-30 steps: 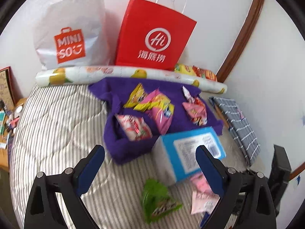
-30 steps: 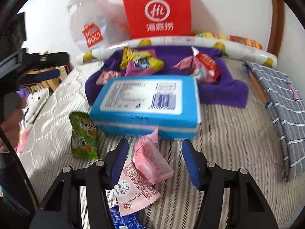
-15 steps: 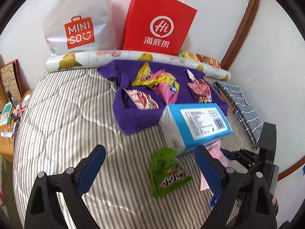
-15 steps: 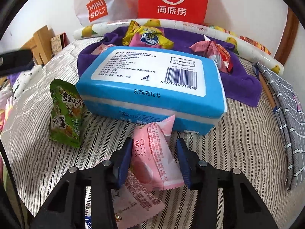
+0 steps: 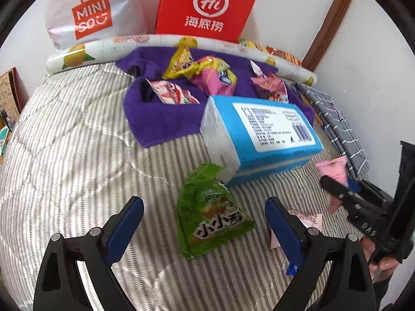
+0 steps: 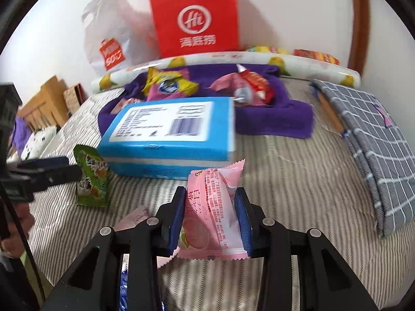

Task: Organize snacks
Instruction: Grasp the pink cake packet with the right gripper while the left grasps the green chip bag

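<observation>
My right gripper (image 6: 210,193) has its jaws closing on a pink snack packet (image 6: 212,215), the pads pressing its two sides just in front of the blue tissue pack (image 6: 168,134). A green snack packet (image 5: 207,212) lies flat on the striped bedspread (image 5: 64,155). My left gripper (image 5: 205,202) hangs wide open just above it, a finger on either side, nothing held. Several snack packets (image 5: 207,75) lie on a purple towel (image 5: 155,119) behind the tissue pack. In the left wrist view the pink packet (image 5: 333,168) shows at the right.
A red paper bag (image 5: 205,7) and a white plastic bag (image 5: 90,13) lean on the wall behind a fruit-print roll (image 5: 103,51). A grey checked cloth (image 6: 368,134) lies at the right. More pink wrappers (image 5: 306,217) lie near my right fingers. A bedside shelf (image 6: 46,103) stands left.
The right jaws closed on the pink packet and raised it off the other wrappers. The left gripper came down closer to the green packet, still open.
</observation>
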`<state>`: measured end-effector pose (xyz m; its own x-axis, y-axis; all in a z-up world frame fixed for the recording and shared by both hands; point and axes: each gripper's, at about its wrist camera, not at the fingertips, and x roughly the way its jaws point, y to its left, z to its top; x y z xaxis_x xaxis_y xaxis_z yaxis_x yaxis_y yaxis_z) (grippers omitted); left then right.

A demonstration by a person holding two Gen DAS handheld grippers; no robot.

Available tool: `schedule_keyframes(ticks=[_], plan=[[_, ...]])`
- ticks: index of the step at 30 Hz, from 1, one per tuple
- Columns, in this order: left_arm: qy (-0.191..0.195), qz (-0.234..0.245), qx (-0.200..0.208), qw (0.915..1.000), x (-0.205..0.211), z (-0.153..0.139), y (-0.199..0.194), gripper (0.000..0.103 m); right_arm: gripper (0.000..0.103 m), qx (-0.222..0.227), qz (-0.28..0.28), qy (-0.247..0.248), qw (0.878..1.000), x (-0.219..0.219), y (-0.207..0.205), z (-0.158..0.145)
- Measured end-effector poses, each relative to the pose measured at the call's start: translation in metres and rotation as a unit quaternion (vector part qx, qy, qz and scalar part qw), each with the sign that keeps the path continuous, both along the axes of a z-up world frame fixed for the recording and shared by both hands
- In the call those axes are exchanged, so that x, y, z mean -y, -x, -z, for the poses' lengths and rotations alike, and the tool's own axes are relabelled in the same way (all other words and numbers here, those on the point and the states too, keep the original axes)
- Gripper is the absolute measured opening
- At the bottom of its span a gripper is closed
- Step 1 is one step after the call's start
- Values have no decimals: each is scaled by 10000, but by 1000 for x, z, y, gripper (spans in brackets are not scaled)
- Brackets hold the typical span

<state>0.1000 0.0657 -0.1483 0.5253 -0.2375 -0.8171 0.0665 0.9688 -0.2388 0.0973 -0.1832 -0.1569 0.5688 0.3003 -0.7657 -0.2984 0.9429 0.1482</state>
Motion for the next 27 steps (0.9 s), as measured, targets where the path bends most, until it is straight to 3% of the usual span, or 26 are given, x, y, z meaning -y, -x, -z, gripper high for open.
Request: schedule_keyframes(ticks=[6, 11, 16, 27], plan=[[-150, -145, -138, 9997, 11, 13, -10, 86, 38, -18, 205, 76, 9998, 19, 3, 4], [-162, -260, -307, 9991, 11, 23, -16, 60, 38, -196, 178, 67, 9996, 24, 3, 19], [-85, -253, -208, 9994, 8, 19, -13, 46, 38, -378, 86, 123, 9992, 20, 0, 34], [14, -314, 15, 9995, -5, -1, -5, 44, 38, -127, 95, -61, 9999, 30, 2, 14]])
